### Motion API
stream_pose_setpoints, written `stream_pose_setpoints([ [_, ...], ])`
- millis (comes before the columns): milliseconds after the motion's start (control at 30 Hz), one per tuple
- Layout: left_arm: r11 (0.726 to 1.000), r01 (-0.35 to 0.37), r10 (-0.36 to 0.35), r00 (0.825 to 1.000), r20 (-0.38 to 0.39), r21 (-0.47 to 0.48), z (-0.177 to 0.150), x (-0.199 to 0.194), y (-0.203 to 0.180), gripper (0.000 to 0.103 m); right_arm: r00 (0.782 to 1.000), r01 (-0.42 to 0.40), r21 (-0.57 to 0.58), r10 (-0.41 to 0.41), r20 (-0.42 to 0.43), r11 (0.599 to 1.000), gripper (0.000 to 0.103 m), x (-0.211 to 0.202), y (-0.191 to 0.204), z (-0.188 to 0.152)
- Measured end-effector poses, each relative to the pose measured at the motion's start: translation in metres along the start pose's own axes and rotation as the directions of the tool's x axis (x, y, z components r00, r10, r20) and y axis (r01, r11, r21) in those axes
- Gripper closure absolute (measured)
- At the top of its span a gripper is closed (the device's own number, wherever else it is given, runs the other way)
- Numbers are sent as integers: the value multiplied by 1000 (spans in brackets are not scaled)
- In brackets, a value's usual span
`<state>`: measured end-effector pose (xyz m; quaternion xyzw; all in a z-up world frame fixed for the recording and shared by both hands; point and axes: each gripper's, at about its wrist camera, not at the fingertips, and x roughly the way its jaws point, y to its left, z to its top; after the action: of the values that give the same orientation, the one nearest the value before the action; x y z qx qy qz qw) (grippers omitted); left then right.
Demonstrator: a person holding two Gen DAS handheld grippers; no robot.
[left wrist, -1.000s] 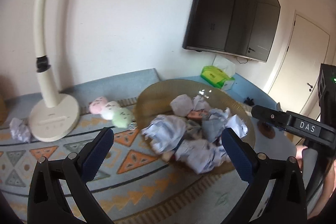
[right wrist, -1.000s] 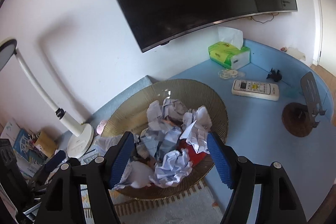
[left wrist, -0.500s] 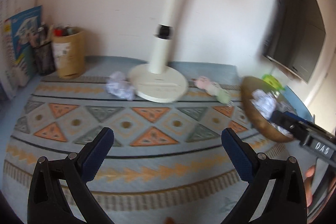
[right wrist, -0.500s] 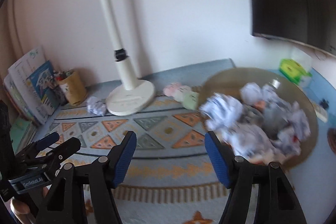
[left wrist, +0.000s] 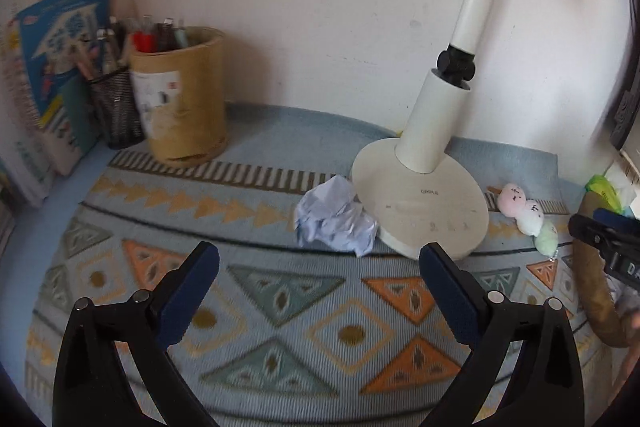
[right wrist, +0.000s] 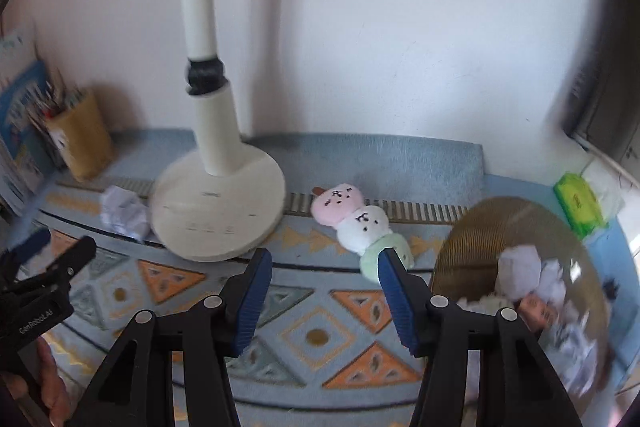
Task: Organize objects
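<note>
A crumpled white paper ball (left wrist: pixel 335 218) lies on the patterned mat against the left edge of the lamp base (left wrist: pixel 420 207). It also shows in the right wrist view (right wrist: pixel 124 213). My left gripper (left wrist: pixel 318 269) is open and empty, just short of the ball. My right gripper (right wrist: pixel 324 265) is open and empty above the mat, near a plush toy (right wrist: pixel 360 223) of pink, white and green balls. A woven basket (right wrist: pixel 472 247) with several crumpled papers stands at the right.
A cardboard pen holder (left wrist: pixel 182 95), a mesh pen cup (left wrist: pixel 114 107) and books (left wrist: pixel 52 67) stand at the back left by the wall. A green tissue box (right wrist: pixel 578 201) sits behind the basket. The lamp stem (right wrist: pixel 204 27) rises from its base.
Both grippers have swung left, away from the basket. The left one has come close to the paper ball by the lamp base. Both stay open.
</note>
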<state>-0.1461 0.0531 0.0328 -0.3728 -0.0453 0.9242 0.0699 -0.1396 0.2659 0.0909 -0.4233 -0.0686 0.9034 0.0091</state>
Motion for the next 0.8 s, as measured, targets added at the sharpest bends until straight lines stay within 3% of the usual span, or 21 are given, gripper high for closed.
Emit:
stream_pose_setpoints([
  [100, 1000, -11, 11, 1000, 5, 27, 9, 19, -3, 4, 991, 30, -89, -41, -125, 996, 49, 41, -1, 24],
  [267, 999, 36, -36, 999, -27, 0, 18, 39, 3, 5, 946, 73, -198, -130, -296, 977, 49, 104, 0, 42],
  [333, 998, 60, -61, 996, -63, -30, 19, 50, 8, 24, 926, 77, -214, -149, -348, 974, 49, 123, -1, 43],
  [433, 994, 85, -93, 990, -107, -74, 16, 62, 17, 39, 893, 119, -241, -210, -398, 963, 48, 145, -7, 44],
  [467, 992, 98, -107, 988, -111, -81, 16, 66, 20, 42, 896, 115, -232, -202, -396, 966, 45, 145, -10, 46],
  [533, 985, 142, -153, 981, -118, -98, 16, 66, 23, 58, 891, 100, -203, -178, -418, 974, 45, 150, -18, 50],
  [600, 986, 143, -152, 982, -113, -85, 15, 64, 23, 58, 893, 87, -190, -161, -421, 978, 47, 151, -21, 50],
  [633, 985, 148, -157, 981, -112, -85, 15, 63, 24, 60, 895, 74, -194, -151, -420, 978, 56, 151, -21, 50],
  [733, 982, 171, -178, 980, -94, -78, 12, 52, 26, 62, 909, 50, -181, -120, -399, 982, 59, 142, -20, 48],
  [800, 981, 186, -191, 978, -83, -63, 9, 38, 25, 62, 925, -59, -96, 18, -380, 994, 59, 123, -20, 45],
])
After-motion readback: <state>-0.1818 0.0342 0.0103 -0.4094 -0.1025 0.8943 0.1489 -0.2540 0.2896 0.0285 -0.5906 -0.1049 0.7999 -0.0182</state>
